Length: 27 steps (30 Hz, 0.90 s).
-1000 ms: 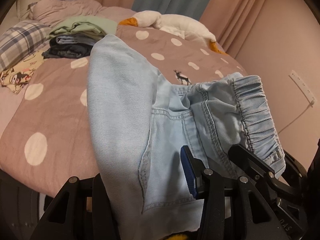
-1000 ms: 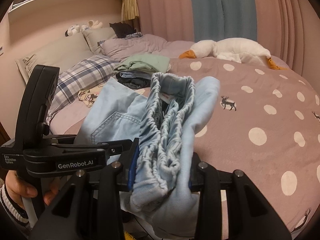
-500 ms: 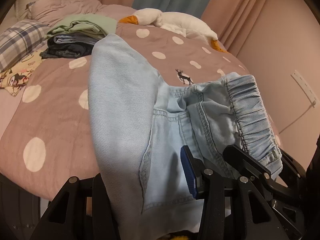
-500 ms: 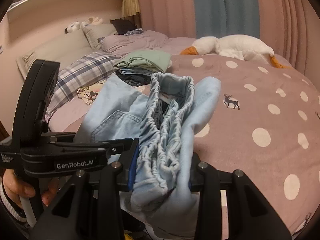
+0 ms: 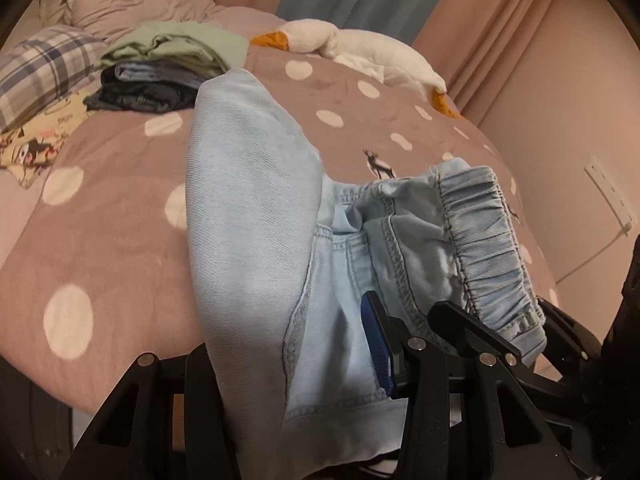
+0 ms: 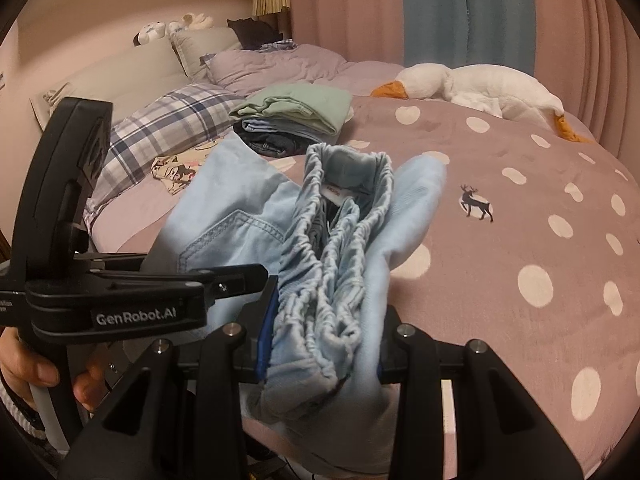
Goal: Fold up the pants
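Light blue denim pants with an elastic waistband are folded into a thick bundle and held above the bed's near edge. My left gripper is shut on the folded leg and pocket part. My right gripper is shut on the bunched waistband end of the same pants. The left gripper's body shows at the left of the right wrist view, close beside the right one.
A mauve polka-dot duvet covers the bed. A stack of folded clothes lies at the back, by a plaid pillow and a printed cloth. A white goose plush lies far right, before curtains.
Both grippers keep their hold on the pants. The views have shifted slightly forward over the bed; the bundle's shape is unchanged.
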### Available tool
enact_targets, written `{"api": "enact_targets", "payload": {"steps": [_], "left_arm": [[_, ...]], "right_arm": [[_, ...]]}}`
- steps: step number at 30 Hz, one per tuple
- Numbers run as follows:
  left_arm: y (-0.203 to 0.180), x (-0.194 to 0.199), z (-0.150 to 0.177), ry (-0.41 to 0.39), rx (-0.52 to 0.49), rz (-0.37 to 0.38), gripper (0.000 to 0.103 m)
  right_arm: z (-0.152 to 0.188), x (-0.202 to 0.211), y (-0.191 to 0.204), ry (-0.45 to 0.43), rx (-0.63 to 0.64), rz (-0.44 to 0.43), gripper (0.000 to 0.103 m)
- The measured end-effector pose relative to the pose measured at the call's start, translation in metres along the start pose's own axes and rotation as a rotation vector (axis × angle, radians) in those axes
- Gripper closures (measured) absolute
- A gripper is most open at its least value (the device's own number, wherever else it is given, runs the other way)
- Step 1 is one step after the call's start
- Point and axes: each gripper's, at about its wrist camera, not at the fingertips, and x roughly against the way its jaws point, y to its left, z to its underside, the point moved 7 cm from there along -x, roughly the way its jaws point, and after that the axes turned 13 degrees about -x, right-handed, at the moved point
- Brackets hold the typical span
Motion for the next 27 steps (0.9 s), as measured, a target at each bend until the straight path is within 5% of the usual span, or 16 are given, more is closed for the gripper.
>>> {"api": "enact_targets", "payload": {"steps": [11, 27], "left_arm": [[-0.003, -0.021, -0.057, -0.039, -0.08, -0.006, 0.057], [-0.018, -0.089, -0.1, 0.021, -0.163, -0.008, 0.057]], "right_arm": [[-0.045, -0.026, -0.029, -0.057, -0.08, 0.001, 0.066], [-0.082, -0.068, -0.086, -0.069, -0.142, 0.054, 0.066]]}}
